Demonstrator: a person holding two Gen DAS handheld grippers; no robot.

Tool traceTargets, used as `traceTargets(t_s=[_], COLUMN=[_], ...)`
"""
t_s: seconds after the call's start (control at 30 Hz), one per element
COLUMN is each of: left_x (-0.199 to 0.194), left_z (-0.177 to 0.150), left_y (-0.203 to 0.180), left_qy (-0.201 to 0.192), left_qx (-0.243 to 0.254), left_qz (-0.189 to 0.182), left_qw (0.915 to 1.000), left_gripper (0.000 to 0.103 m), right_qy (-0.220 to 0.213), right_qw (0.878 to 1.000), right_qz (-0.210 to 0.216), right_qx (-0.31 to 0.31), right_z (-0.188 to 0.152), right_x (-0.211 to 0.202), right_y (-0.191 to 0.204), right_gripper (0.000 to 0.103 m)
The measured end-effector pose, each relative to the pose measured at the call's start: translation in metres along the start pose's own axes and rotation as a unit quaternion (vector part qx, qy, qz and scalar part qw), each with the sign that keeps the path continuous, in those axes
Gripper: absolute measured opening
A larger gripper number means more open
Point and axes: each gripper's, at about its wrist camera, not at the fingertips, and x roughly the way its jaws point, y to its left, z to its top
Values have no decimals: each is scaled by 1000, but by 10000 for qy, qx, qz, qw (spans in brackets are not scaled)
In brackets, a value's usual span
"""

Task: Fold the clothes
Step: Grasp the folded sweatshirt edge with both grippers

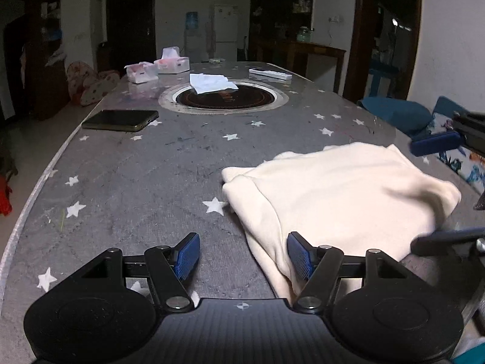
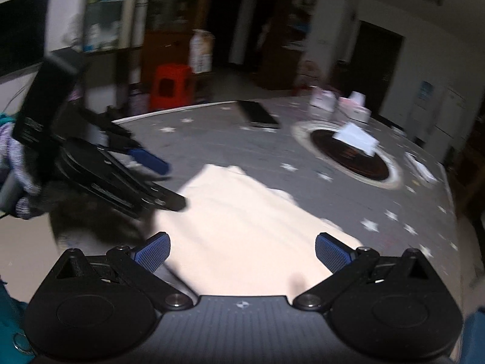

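Cream garment (image 1: 339,194) lies folded on the star-print desk (image 1: 136,182), near its front-right edge; left tool (image 1: 243,253) wide apart at its near-left edge, right tool (image 2: 242,253) wide above it, neither gripping anything.

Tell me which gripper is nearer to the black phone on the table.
Left. The left gripper hovers at the cream garment's left edge, on the phone's side of the table. The right gripper is over the garment, farther away.
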Motion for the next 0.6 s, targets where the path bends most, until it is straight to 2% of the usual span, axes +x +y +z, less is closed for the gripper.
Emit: traceTargets(t_s=[0.13,0.33,0.5,0.6], left_x=[-8,-18,-24,-24], left_z=[8,21,22,21], left_y=[11,47,59,61], left_qy=[-92,-87,-18,53], left_qx=[-125,-816,-1358,-1652], left_qz=[149,322,100,-111], left_qw=[9998,9961,9907,9862], left_gripper=[67,67,67,67], right_qy=[12,112,337,426], right_qw=[9991,9949,9899,9880], right_qz=[318,781,921,857], right_qx=[-274,-633,-1027,-1216], right_z=[10,17,18,16], right_x=[10,25,43,50], right_y=[20,45,63,70], right_gripper=[95,78,55,51])
